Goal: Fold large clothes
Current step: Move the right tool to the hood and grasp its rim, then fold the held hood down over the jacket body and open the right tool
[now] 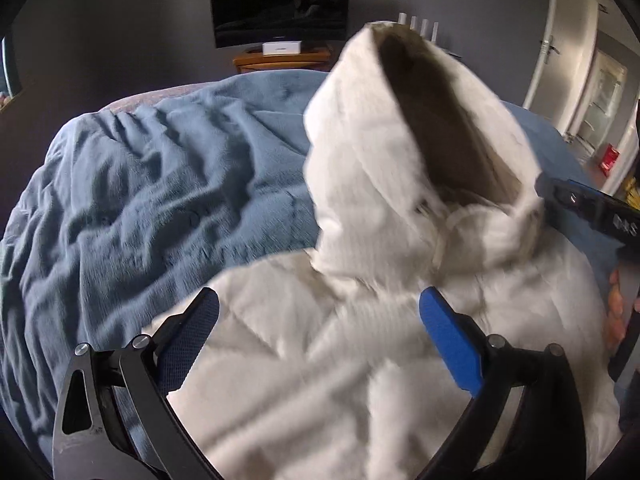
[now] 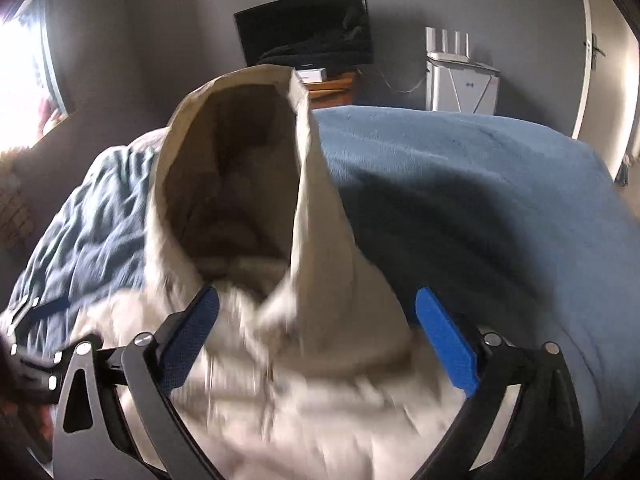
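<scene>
A white quilted hooded jacket (image 1: pixel 320 360) lies on a bed with a blue blanket (image 1: pixel 152 184). Its hood (image 1: pixel 400 152) stands up, opening toward the cameras. My left gripper (image 1: pixel 320 312) is open, its blue fingers spread over the jacket's upper body below the hood. My right gripper (image 2: pixel 316 312) is open too, fingers spread on either side of the hood's base (image 2: pixel 320 280). The right gripper's finger (image 1: pixel 584 204) shows at the right edge of the left wrist view, next to the hood. The jacket (image 2: pixel 300 412) is blurred in the right wrist view.
The blue blanket (image 2: pixel 480 208) covers the bed, rumpled on the left. Beyond the bed stand a dark TV (image 1: pixel 280 8) on a wooden stand (image 1: pixel 280 60), a white router and unit (image 2: pixel 460 80), and a door (image 1: pixel 568 40) at right.
</scene>
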A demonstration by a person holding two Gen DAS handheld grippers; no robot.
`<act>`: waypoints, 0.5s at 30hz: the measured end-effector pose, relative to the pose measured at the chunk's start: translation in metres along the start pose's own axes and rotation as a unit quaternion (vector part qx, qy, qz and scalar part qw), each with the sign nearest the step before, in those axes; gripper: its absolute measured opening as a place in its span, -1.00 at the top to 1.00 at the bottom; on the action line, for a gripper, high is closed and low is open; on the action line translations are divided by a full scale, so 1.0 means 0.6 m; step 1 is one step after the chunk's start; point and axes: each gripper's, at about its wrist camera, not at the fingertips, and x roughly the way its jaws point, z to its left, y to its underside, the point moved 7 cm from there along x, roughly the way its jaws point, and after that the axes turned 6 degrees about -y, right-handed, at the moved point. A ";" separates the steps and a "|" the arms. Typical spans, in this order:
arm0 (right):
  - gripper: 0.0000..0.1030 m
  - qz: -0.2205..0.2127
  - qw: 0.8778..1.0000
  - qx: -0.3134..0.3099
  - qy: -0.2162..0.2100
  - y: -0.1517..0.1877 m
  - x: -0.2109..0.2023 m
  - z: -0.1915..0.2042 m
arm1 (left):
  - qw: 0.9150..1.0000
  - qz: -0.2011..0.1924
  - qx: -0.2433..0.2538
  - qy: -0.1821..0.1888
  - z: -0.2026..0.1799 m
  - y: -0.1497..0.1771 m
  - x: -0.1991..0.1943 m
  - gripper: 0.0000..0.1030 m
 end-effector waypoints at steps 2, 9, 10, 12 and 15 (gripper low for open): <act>-0.30 0.001 1.000 0.019 0.009 -0.017 0.027 -0.006 | 1.000 0.012 -0.004 0.002 0.004 -0.012 0.016 -0.87; 0.85 -0.057 0.998 0.000 -0.010 0.015 0.008 0.007 | 0.999 -0.042 -0.015 0.014 0.005 -0.044 -0.009 -0.87; 0.85 -0.066 0.998 -0.015 -0.011 0.027 -0.003 0.014 | 0.998 -0.053 -0.022 0.019 0.003 -0.043 -0.016 -0.87; 0.85 -0.084 0.995 -0.053 -0.016 0.064 -0.032 0.033 | 0.997 -0.067 -0.020 0.019 -0.003 -0.043 -0.025 -0.87; 0.86 -0.093 0.992 -0.082 -0.021 0.124 -0.069 0.044 | 0.996 -0.091 0.000 0.004 -0.014 -0.045 -0.045 -0.87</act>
